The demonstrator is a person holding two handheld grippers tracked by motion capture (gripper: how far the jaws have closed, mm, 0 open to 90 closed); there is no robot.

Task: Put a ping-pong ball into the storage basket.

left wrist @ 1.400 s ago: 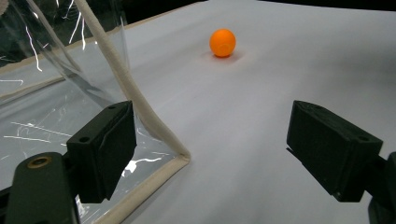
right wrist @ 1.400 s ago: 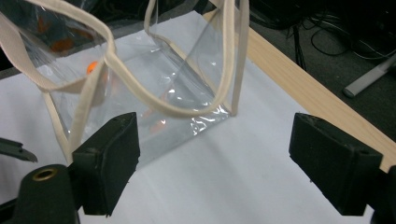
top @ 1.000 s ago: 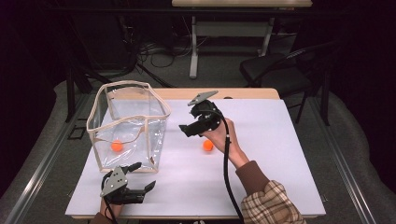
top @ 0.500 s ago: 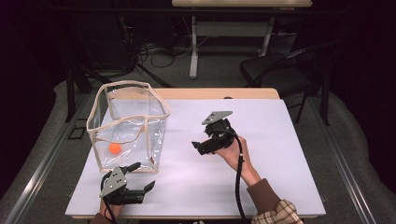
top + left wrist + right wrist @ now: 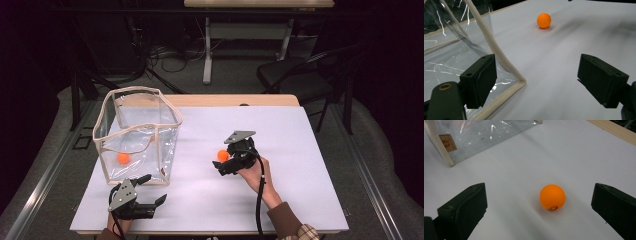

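Orange ball (image 5: 552, 197) on table, between spread right fingers (image 5: 464, 210), untouched.

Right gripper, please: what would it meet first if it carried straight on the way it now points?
Probably the orange ball, lying on the white table between the right gripper's open jaws, untouched.

Orange ball (image 5: 552, 197) between spread fingers (image 5: 464, 210) (untouched)

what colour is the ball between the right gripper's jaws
Orange, with a small dark print low on it; the ball shows best in the right gripper view.
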